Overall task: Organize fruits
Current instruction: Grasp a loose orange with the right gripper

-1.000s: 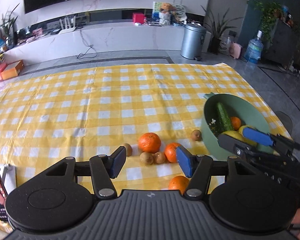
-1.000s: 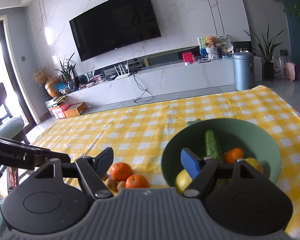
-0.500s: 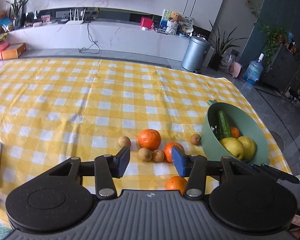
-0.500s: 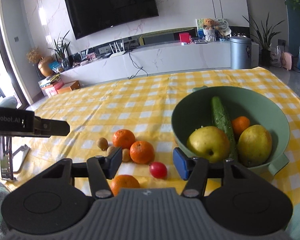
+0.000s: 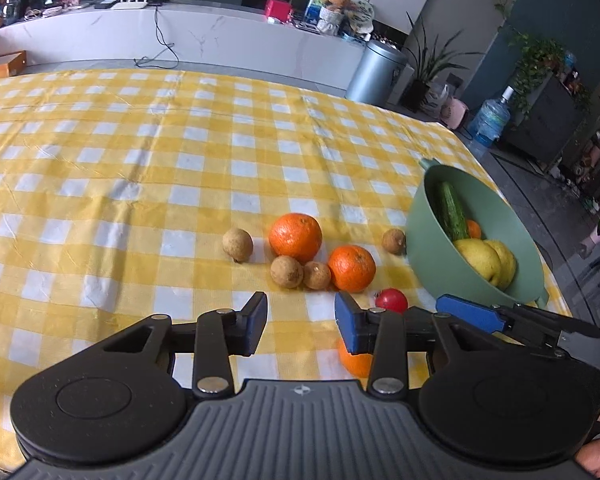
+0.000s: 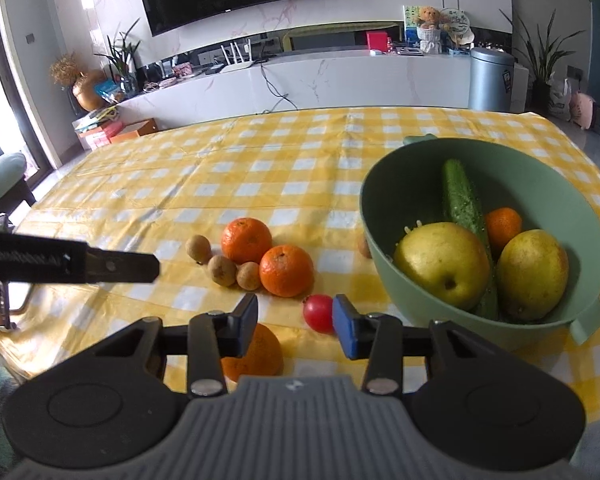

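A green bowl holds a cucumber, two yellow pears and a small orange; it also shows in the left wrist view. On the yellow checked cloth lie three oranges, several small brown fruits and a red tomato. My right gripper is open and empty, low over the nearest orange, with the tomato just ahead of its right finger. My left gripper is open and empty, just short of the fruit cluster.
The right gripper's blue finger reaches in at the right of the left wrist view. The left gripper's black arm crosses the left of the right wrist view. A metal bin and a TV counter stand beyond the table.
Both grippers have dropped lower and come closer to the loose fruit. The right gripper has pulled back from over the bowl towards the tomato. Both stay open.
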`<state>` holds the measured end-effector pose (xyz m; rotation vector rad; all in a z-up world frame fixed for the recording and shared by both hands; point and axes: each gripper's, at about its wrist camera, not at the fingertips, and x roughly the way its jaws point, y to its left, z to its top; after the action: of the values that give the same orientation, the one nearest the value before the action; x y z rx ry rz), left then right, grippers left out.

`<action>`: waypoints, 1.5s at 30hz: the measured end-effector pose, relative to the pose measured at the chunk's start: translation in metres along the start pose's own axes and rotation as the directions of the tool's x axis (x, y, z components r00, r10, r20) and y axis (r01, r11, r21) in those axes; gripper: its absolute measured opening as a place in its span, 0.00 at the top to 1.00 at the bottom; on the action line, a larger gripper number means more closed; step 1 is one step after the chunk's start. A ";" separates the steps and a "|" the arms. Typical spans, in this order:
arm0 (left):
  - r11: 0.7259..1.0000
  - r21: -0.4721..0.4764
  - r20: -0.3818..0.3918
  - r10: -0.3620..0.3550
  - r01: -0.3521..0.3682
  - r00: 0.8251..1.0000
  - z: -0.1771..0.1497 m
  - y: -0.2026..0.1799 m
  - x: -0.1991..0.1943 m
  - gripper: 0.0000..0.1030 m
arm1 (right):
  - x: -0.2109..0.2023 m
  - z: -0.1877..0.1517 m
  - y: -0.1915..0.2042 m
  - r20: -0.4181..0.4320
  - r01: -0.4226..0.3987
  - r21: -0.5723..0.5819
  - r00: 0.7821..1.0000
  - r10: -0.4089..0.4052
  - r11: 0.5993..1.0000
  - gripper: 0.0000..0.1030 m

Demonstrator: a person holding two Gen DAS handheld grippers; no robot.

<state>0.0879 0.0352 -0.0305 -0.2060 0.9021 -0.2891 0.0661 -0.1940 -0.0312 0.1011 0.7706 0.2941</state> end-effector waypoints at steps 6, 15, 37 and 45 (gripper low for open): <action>1.000 0.026 -0.022 0.001 0.000 1.000 -0.007 0.000 0.005 0.56 | 0.012 -0.008 0.019 -0.085 -0.043 -0.090 0.996 0.035 0.995 0.57; 0.999 0.030 -0.035 0.014 -0.013 0.999 -0.013 0.000 0.011 0.56 | 0.031 -0.006 0.019 -0.171 -0.069 -0.077 0.984 0.055 0.995 0.56; 0.999 0.006 -0.031 0.034 -0.034 0.999 -0.012 0.006 0.009 0.56 | 0.031 -0.015 0.025 -0.255 -0.125 -0.093 0.962 0.098 0.988 0.55; 0.999 0.005 -0.025 0.032 -0.032 0.999 -0.012 0.006 0.009 0.56 | 0.038 -0.016 0.027 -0.282 -0.106 -0.102 0.957 0.073 0.989 0.59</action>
<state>0.0841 0.0376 -0.0462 -0.1843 0.9288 -0.2645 0.0751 -0.1573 -0.0631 -0.0165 1.0268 0.4455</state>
